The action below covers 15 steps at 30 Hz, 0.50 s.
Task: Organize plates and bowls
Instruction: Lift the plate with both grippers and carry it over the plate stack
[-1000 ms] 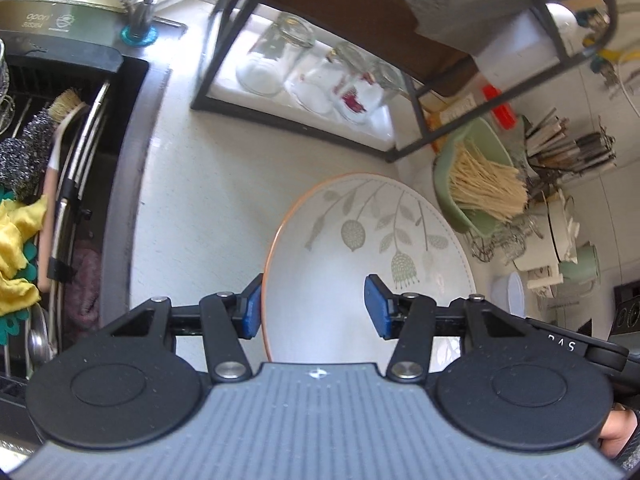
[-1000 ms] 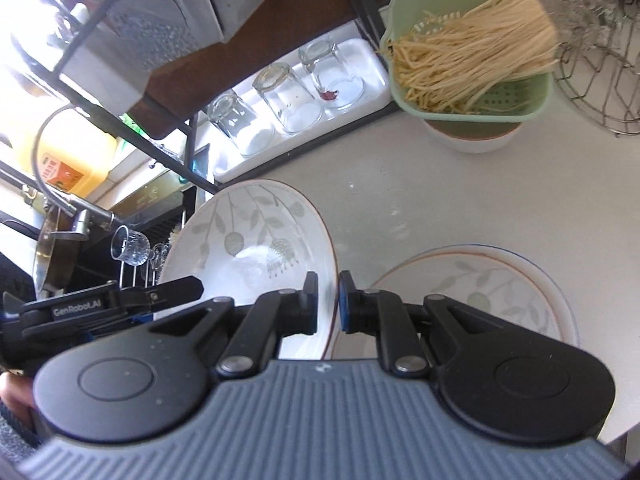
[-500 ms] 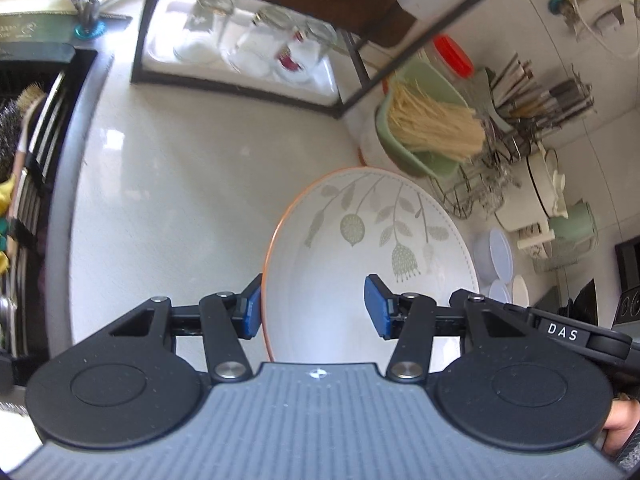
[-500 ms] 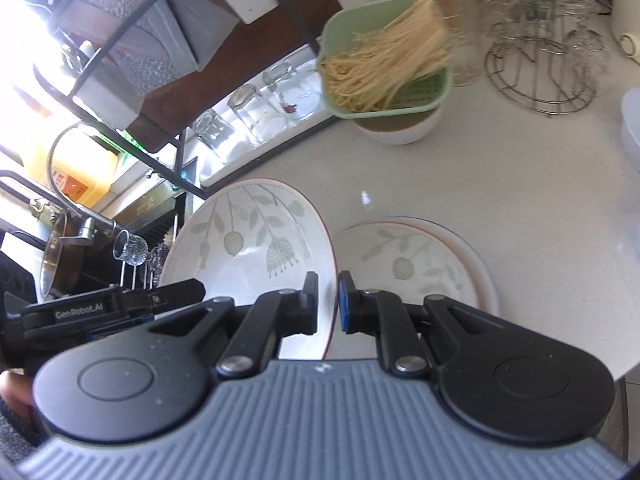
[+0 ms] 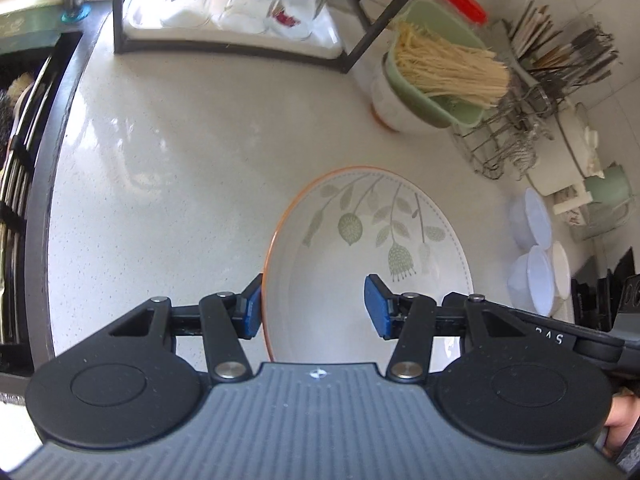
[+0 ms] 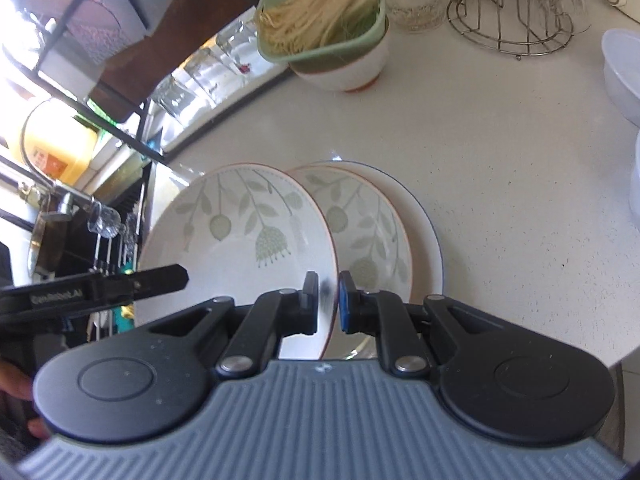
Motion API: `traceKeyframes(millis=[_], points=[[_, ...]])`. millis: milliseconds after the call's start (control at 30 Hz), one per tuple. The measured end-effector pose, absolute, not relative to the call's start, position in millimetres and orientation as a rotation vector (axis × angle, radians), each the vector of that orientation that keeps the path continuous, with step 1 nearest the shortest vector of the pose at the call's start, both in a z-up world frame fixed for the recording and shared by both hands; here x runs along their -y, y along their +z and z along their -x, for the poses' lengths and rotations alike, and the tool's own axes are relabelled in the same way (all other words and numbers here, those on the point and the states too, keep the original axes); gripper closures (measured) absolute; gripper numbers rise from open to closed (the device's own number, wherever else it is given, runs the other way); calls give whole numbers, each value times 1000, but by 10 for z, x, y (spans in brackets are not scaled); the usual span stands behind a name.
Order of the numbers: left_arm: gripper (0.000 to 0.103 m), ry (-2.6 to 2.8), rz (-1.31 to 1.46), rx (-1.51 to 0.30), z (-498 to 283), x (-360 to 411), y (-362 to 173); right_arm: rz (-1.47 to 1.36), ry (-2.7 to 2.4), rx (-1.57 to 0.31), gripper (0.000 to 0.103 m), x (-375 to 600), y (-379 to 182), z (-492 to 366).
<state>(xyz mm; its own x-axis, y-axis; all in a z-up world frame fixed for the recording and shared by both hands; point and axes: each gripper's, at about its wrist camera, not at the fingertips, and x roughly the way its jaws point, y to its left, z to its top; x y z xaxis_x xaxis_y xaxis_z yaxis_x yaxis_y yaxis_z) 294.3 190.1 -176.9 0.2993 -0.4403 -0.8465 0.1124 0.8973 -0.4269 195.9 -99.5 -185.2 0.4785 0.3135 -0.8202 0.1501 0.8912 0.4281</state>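
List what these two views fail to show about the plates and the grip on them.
- Held plate: near rim hidden behind the right hand-held gripper body, right wrist view.
- Left hand-held gripper: whether its fingers touch the plate's rim is unclear, left wrist view.
- Stacked plates on the counter: left part covered by the held plate, so the count is uncertain.
- Bowl under the green colander: contents hidden.

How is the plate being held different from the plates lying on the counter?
The held plate is tilted up, its rim pinched by the right gripper; the stacked plates lie flat on the counter. The held plate is alone; the stacked plates sit one atop another. Both show the same green leaf pattern.
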Motion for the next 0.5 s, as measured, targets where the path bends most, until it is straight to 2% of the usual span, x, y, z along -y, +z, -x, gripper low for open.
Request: traceKeyframes(millis=[500], points=[[47,-314,145,-1280,-3107,-1651,-1777,-431,108,-1052,88,882,-2070,-2004]])
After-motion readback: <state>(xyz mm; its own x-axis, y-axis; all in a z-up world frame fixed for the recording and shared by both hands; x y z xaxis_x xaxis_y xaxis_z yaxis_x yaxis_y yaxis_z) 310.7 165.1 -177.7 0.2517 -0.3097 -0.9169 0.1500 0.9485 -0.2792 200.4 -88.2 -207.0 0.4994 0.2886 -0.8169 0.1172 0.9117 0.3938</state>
